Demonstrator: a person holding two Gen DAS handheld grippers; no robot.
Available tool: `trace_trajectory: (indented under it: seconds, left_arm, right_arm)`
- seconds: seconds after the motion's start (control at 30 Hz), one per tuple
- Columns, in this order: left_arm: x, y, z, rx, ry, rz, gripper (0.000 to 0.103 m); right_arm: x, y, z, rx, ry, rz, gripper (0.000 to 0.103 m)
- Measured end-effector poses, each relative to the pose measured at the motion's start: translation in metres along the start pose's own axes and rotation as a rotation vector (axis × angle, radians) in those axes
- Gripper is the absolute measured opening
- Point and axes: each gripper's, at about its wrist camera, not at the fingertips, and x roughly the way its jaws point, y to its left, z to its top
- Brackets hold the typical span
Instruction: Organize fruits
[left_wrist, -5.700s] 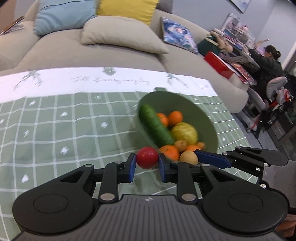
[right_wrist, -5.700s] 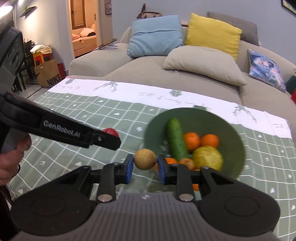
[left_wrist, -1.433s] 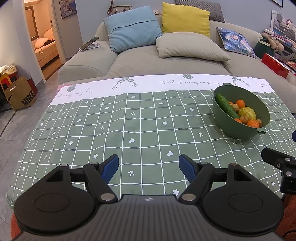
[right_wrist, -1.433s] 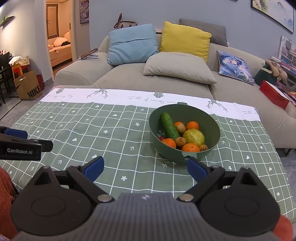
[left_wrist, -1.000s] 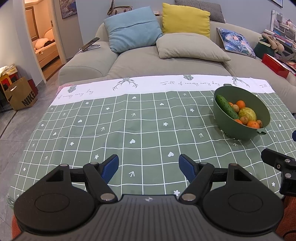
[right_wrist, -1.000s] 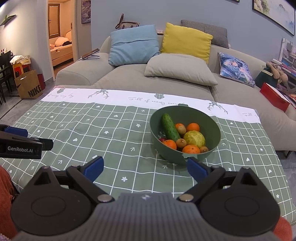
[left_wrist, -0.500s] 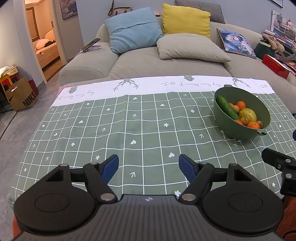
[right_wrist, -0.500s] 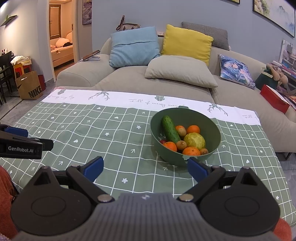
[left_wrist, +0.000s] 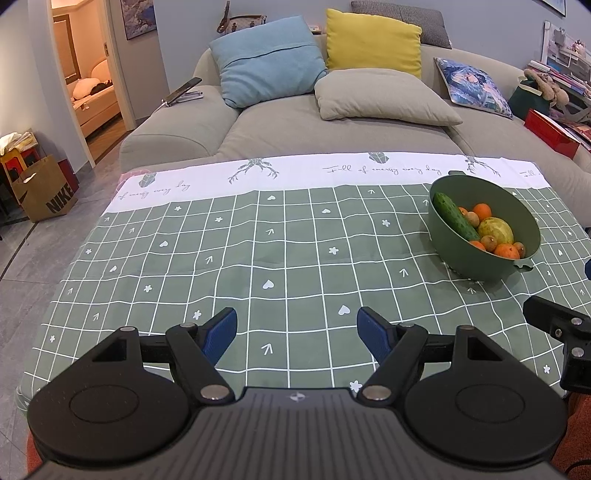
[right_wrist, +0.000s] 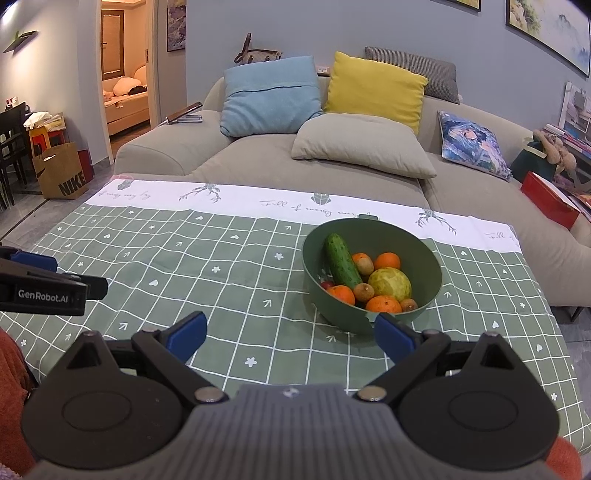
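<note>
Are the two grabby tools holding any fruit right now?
No, nothing is held. The left tool and the right tool are both open and empty. All the fruit, like the cucumber, sits in the green bowl.

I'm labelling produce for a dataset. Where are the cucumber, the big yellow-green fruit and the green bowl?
cucumber (right_wrist: 341, 260): right wrist view, middle of its length.
yellow-green fruit (right_wrist: 389, 283): right wrist view, centre of its rounded top.
green bowl (right_wrist: 430, 266): right wrist view, bare inner wall.
</note>
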Motion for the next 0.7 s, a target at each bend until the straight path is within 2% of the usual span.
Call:
trace_trajectory:
  seconds: [0.7]
  left_arm:
    - [-0.002, 0.0021, 0.0009, -0.005, 0.003, -0.001, 0.087]
  right_arm:
    - [0.0, 0.0001, 0.0019, 0.004, 0.0, 0.006, 0.093]
